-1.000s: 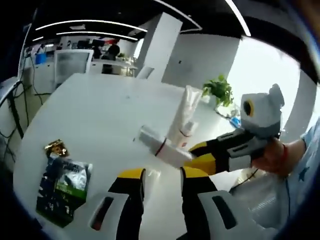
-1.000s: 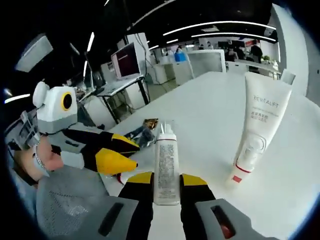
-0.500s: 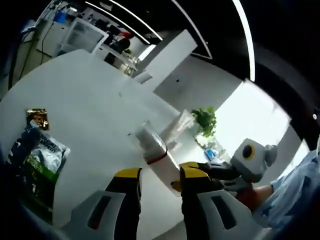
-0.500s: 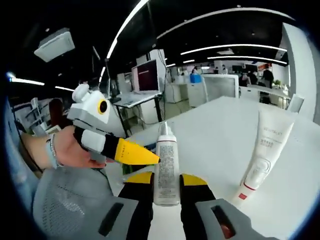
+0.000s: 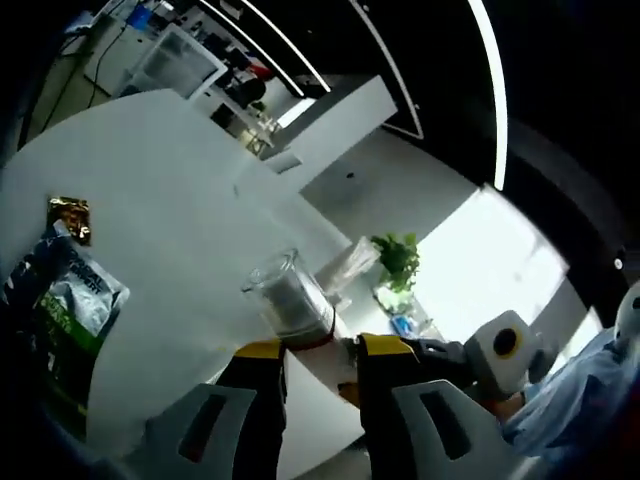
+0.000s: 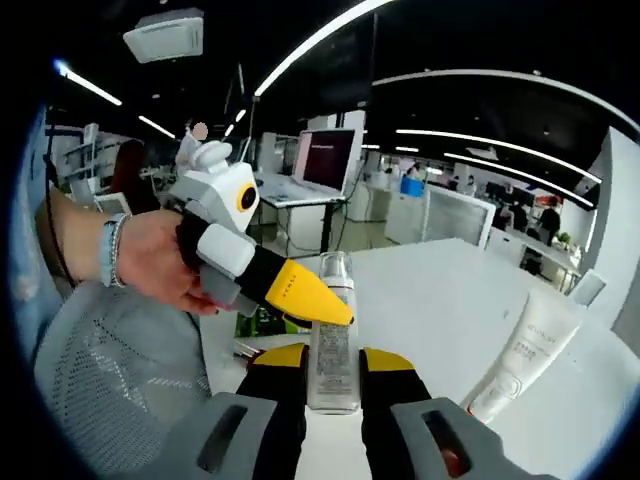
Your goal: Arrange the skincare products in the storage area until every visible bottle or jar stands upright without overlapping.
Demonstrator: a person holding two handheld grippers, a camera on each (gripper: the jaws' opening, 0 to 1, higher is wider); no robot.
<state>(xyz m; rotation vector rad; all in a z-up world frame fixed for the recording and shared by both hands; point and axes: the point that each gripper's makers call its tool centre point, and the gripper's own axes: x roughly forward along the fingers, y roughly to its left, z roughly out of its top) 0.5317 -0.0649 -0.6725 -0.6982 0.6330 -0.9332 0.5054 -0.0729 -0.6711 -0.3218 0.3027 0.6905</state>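
A white pump bottle (image 6: 333,335) with a clear cap and a red ring is held off the table, my right gripper (image 6: 333,356) shut on its body. In the left gripper view the same bottle (image 5: 292,300) points its capped end up between the jaws of my open left gripper (image 5: 322,348), while the right gripper (image 5: 352,368) reaches in from the right. From the left, the left gripper (image 6: 330,308) comes in with a yellow jaw lying across the bottle's neck. On the white table (image 6: 440,290) stands a white tube (image 6: 525,350), cap down; it is also visible as the tube (image 5: 345,268) behind the bottle.
A green snack bag (image 5: 60,310) and a gold wrapper (image 5: 68,215) lie on the table's left side. A potted plant (image 5: 395,265) stands at the far edge. Desks and monitors (image 6: 325,160) fill the room behind. A person's hand (image 6: 150,260) holds the left gripper.
Both grippers have risen and the views tilt upward. The left gripper has closed in on the bottle, whose capped end now sits between its jaws. The right gripper's hold is unchanged.
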